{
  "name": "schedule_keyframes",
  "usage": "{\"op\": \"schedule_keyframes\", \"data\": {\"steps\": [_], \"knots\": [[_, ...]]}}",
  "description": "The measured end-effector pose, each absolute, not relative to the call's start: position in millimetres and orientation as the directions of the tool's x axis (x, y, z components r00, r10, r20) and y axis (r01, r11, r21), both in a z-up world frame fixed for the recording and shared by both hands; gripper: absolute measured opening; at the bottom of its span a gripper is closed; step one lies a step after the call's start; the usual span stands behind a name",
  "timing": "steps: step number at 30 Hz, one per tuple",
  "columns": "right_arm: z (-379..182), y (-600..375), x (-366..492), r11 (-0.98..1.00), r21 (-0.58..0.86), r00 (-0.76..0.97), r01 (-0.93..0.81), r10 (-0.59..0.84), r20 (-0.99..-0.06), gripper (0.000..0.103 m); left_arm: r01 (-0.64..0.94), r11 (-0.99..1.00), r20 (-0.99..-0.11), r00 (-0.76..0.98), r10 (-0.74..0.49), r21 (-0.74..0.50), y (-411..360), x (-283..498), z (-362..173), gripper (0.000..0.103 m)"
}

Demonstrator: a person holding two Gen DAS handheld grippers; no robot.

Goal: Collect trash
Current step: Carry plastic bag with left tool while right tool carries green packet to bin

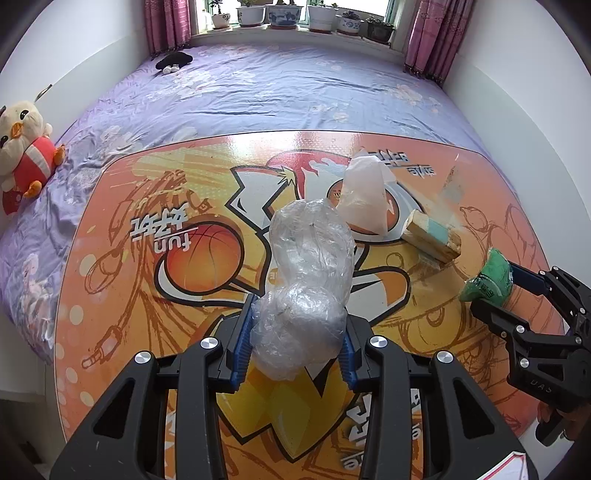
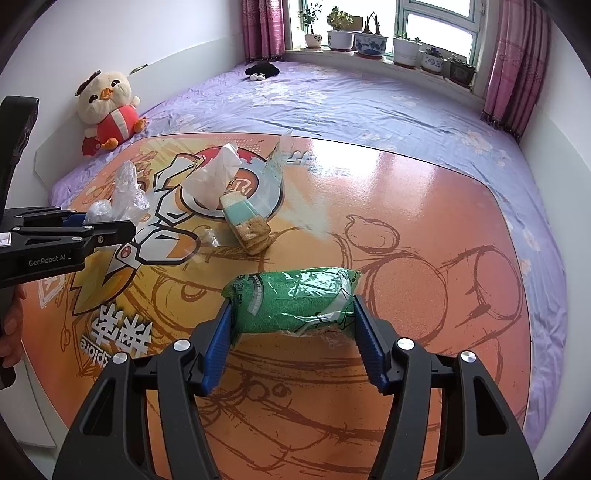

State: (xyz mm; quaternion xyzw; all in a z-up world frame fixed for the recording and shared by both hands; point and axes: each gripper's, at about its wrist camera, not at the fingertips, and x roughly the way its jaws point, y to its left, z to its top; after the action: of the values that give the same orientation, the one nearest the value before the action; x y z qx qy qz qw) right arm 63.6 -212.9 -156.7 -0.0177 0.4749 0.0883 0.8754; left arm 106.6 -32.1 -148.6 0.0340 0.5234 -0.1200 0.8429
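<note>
My left gripper is shut on a crumpled clear plastic bag, held above the orange table. My right gripper is shut on a green snack wrapper; it also shows in the left wrist view. A white plastic wrapper and an opened biscuit packet lie on the table beyond. In the right wrist view they sit left of centre, the white wrapper behind the biscuit packet, with the clear bag in the left gripper.
The table stands on a bed with a purple sheet. A plush chick sits at the left wall. A black item lies near the window sill with potted plants. Walls close both sides.
</note>
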Motion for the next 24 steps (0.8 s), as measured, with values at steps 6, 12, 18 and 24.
{"op": "schedule_keyframes", "data": {"steps": [6,12,18,24], "knots": [[-146.8,-203.1,51.3,0.979,0.061,0.526,-0.196,0.158,-0.836,0.063,0.219,0.973,-0.893,0.421,-0.159,-0.070,-19.7,88.0,-142.6,0.039],[-130.8,-181.7,33.0,0.961,0.078,0.522,-0.264,0.211,-0.826,0.063,0.188,0.980,-0.891,0.430,-0.146,-0.070,-0.7,63.7,-134.2,0.039],[-114.1,-150.4,14.9,0.932,0.083,0.520,-0.354,0.270,-0.810,0.063,0.145,0.988,-0.884,0.451,-0.121,-0.061,24.6,32.4,-124.6,0.039],[-103.0,-110.5,0.4,0.887,0.092,0.500,-0.453,0.338,-0.798,0.063,0.067,0.996,-0.881,0.467,-0.079,-0.053,59.8,-4.3,-118.0,0.039]]}}
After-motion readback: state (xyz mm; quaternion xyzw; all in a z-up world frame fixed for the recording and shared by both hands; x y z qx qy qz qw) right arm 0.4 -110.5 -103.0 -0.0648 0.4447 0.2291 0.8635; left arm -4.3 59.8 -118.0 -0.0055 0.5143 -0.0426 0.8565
